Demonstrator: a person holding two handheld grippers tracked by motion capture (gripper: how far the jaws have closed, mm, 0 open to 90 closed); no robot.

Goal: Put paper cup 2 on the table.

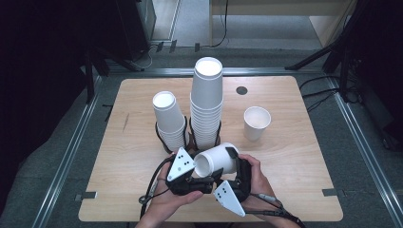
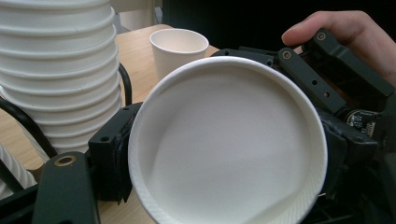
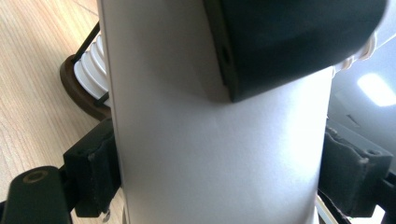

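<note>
A white paper cup [image 1: 216, 161] lies on its side just above the table's front middle, mouth turned left. My left gripper [image 1: 197, 173] is shut on it at the mouth end. In the left gripper view the rim and inside of the cup [image 2: 229, 149] sit between the two black pads [image 2: 109, 161]. My right gripper [image 1: 235, 166] is shut on the cup's body. The right gripper view has the cup wall [image 3: 219, 140] pressed between its pads [image 3: 93, 172], with another black jaw across the top.
Behind the grippers, a short stack [image 1: 168, 121] and a tall stack [image 1: 207, 102] of upturned white cups stand in black wire holders. A single cup [image 1: 256, 122] stands upright at the right. The wooden table [image 1: 133, 190] has a small dark round hole [image 1: 242, 90] near its far edge.
</note>
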